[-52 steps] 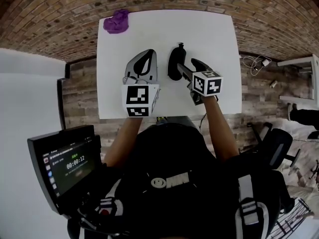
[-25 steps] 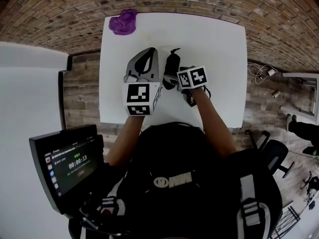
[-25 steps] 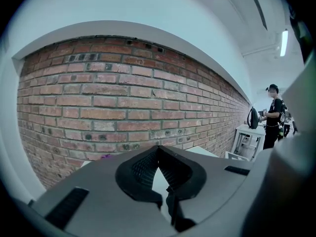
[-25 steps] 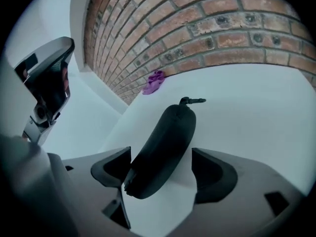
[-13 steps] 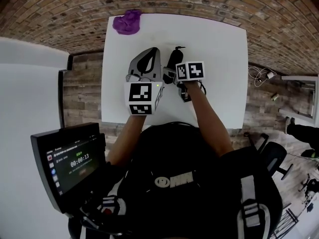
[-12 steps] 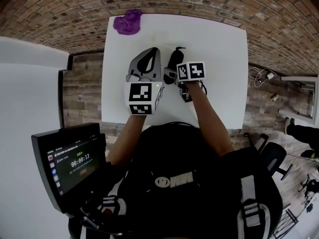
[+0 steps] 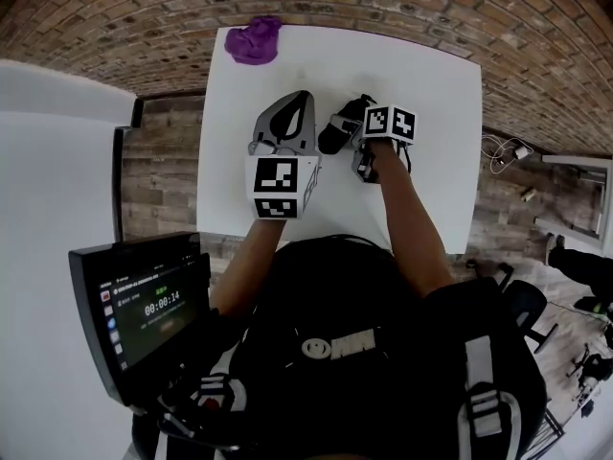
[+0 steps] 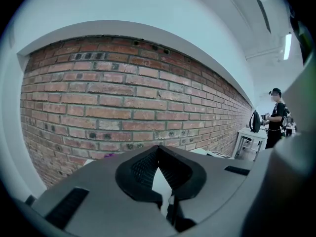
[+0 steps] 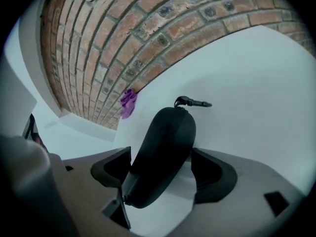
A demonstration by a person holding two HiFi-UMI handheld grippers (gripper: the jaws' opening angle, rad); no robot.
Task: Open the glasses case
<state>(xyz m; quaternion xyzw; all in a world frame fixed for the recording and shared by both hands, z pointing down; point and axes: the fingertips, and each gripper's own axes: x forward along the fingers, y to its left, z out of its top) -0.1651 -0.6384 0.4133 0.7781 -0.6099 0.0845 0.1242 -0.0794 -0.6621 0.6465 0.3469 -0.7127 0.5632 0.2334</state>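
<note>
I read 00:00:14 on the screen (image 7: 158, 305). On my right gripper (image 9: 162, 171) the fingers squeeze the black glasses case (image 9: 165, 135) between them. On my left gripper (image 8: 158, 157) they are closed on nothing.

**Item Count**

We count two handheld grippers: the left gripper (image 8: 158, 149) and the right gripper (image 9: 165, 169). Each carries one cube, two in total: the left marker cube (image 7: 280, 186) and the right marker cube (image 7: 390, 123). We count one white table (image 7: 426, 94). On or over it we count one black glasses case (image 9: 163, 147) with one zipper pull (image 9: 193, 102), and one purple cloth (image 7: 253, 40). We count one display screen (image 7: 158, 305). We count two persons: the wearer (image 7: 354, 353) and one bystander (image 8: 275, 117).
</note>
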